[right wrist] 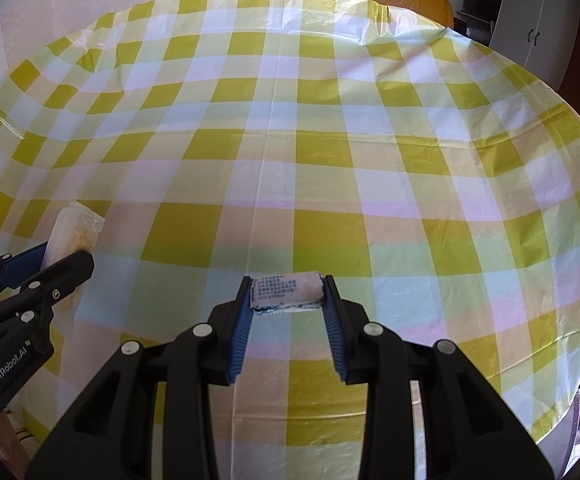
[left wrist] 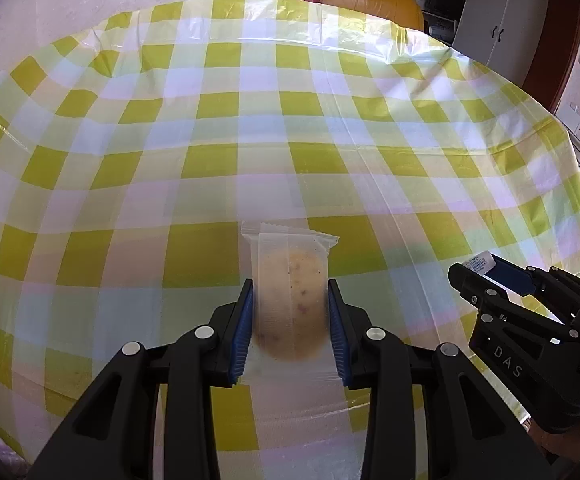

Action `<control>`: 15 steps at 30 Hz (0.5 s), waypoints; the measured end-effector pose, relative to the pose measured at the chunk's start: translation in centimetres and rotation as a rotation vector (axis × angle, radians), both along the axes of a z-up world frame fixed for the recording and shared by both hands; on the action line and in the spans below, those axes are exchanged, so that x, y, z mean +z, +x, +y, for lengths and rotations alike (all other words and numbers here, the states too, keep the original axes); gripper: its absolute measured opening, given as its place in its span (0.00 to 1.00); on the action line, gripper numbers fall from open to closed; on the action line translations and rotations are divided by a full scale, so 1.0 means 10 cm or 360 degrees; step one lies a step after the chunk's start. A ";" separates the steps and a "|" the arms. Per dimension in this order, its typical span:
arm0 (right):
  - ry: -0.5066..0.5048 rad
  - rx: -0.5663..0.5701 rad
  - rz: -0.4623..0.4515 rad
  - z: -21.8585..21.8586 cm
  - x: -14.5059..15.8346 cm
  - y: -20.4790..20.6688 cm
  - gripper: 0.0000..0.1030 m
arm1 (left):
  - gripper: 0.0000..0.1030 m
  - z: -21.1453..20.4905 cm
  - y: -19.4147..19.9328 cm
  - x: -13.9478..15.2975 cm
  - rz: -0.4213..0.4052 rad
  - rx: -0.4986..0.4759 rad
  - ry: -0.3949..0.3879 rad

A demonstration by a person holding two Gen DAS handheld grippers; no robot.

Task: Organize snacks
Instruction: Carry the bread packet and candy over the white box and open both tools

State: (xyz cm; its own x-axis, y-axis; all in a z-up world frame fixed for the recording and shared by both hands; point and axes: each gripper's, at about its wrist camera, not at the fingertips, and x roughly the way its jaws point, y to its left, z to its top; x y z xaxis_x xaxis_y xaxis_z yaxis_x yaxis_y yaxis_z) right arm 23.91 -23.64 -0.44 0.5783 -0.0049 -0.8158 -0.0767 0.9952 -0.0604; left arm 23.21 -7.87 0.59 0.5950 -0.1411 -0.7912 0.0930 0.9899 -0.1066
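Left gripper (left wrist: 290, 292): pinches clear cake packet (left wrist: 290, 280). Right gripper (right wrist: 288, 290): pinches small wrapped snack (right wrist: 288, 289) by its tips. Risk: shallow tip hold; snack may slip onto tablecloth (right wrist: 330, 160).

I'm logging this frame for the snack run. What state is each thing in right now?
Left gripper: shut on the translucent snack packet.
Translucent snack packet: sealed, held above the tablecloth, far end sticking out past the fingertips.
Right gripper: shut on the small printed packet.
Small printed packet: held crosswise at the fingertips, wrapper crumpled.
Checked tablecloth: spread out, wrinkled.
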 end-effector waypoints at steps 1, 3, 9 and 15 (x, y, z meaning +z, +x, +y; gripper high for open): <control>0.0002 -0.0009 -0.0001 -0.03 0.01 -0.04 0.33 | 0.33 -0.04 -0.02 0.01 -0.0001 -0.0011 0.0001; 0.0006 -0.0028 -0.0001 -0.10 0.02 -0.11 0.33 | 0.33 -0.12 -0.08 0.03 -0.0002 -0.0037 0.0003; 0.0018 -0.0085 -0.0004 -0.29 0.06 -0.35 0.33 | 0.33 -0.39 -0.26 0.07 0.0000 -0.0124 0.0014; 0.0020 -0.0160 -0.0005 -0.53 0.10 -0.59 0.33 | 0.33 -0.65 -0.41 0.10 0.0002 -0.0203 0.0030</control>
State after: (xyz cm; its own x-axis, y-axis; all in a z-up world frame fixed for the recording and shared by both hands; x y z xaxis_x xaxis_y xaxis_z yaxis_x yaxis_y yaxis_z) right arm 18.05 -28.92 0.60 0.5779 -0.0525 -0.8144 0.0235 0.9986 -0.0477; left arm 19.07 -14.34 1.55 0.5722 -0.2007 -0.7952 0.2182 0.9719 -0.0883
